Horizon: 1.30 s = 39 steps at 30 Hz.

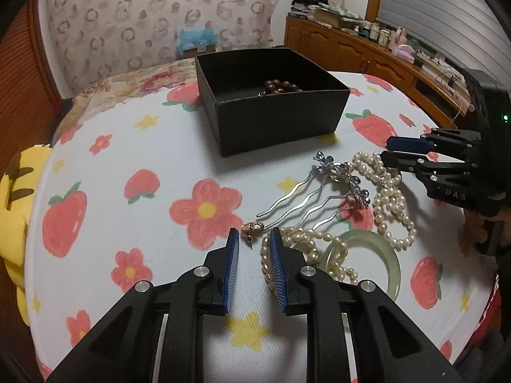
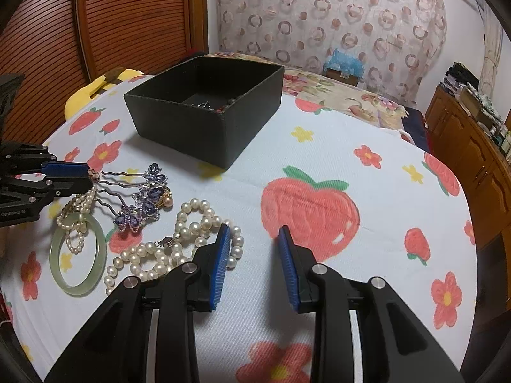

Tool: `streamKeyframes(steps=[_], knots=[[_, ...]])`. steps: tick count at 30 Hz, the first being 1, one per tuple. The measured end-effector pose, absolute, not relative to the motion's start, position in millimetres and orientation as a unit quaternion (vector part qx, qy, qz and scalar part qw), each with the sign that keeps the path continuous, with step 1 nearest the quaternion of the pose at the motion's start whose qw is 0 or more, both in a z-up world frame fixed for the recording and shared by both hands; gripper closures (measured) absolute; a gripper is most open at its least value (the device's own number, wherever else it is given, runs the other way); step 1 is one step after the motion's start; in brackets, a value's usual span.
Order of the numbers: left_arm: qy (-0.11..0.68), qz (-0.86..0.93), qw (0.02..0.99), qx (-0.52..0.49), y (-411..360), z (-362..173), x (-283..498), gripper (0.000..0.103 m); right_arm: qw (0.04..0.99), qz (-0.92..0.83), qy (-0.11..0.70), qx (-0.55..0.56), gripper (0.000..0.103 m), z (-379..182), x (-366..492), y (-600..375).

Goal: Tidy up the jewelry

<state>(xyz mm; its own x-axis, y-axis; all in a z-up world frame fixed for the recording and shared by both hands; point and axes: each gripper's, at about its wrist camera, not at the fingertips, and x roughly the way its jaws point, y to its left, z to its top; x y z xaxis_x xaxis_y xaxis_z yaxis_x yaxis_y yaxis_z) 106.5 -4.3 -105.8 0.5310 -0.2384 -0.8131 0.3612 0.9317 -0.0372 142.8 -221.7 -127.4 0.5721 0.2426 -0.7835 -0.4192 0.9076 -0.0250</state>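
Note:
A black open box (image 1: 271, 105) stands on the flower-print table and holds dark brown beads (image 1: 281, 86); it also shows in the right wrist view (image 2: 204, 111). In front lie a silver hair comb with purple crystals (image 1: 332, 185), a large pearl necklace (image 1: 391, 198), a small pearl strand (image 1: 306, 249), a green jade bangle (image 1: 386, 255) and a rose-gold earring (image 1: 252, 227). My left gripper (image 1: 254, 239) is open, low over the earring and the small pearl strand. My right gripper (image 2: 254, 236) is open and empty beside the large pearl necklace (image 2: 179, 245).
The tablecloth (image 2: 319, 166) has strawberry and flower prints. A yellow cushion (image 1: 12, 223) sits off the table's left edge. A bed (image 2: 335, 86) lies behind the table. A wooden cabinet (image 1: 367, 54) with clutter stands at the far right.

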Motion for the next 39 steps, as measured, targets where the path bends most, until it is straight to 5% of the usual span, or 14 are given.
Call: streamKeyframes(steps=[17, 19, 23, 27, 30, 39], knots=[[0.437, -0.166, 0.878, 0.099, -13.4, -107.1, 103.4, 0.086, 0.88, 0.188, 0.423, -0.101, 0.068, -127.2, 142.4, -222.3], [0.437, -0.178, 0.877, 0.095, -14.8, -107.5, 102.8, 0.098, 0.88, 0.189, 0.424, -0.1, 0.068, -127.3, 142.9, -223.0], [0.428, -0.179, 0.879, 0.115, -17.8, -108.0, 96.2, 0.099, 0.88, 0.189, 0.423, -0.101, 0.068, -127.1, 142.6, -221.8], [0.421, -0.169, 0.885, 0.102, -5.1, -103.8, 91.7, 0.099, 0.878, 0.198, 0.424, -0.105, 0.077, -126.6, 142.2, -221.5], [0.404, -0.167, 0.896, 0.081, 8.8, -89.0, 87.5, 0.099, 0.873, 0.207, 0.427, -0.112, 0.094, -125.4, 140.4, -215.6], [0.354, -0.18, 0.916, 0.059, 13.5, -40.9, 77.4, 0.099, 0.877, 0.21, 0.418, -0.113, 0.095, -115.2, 136.4, -212.7]])
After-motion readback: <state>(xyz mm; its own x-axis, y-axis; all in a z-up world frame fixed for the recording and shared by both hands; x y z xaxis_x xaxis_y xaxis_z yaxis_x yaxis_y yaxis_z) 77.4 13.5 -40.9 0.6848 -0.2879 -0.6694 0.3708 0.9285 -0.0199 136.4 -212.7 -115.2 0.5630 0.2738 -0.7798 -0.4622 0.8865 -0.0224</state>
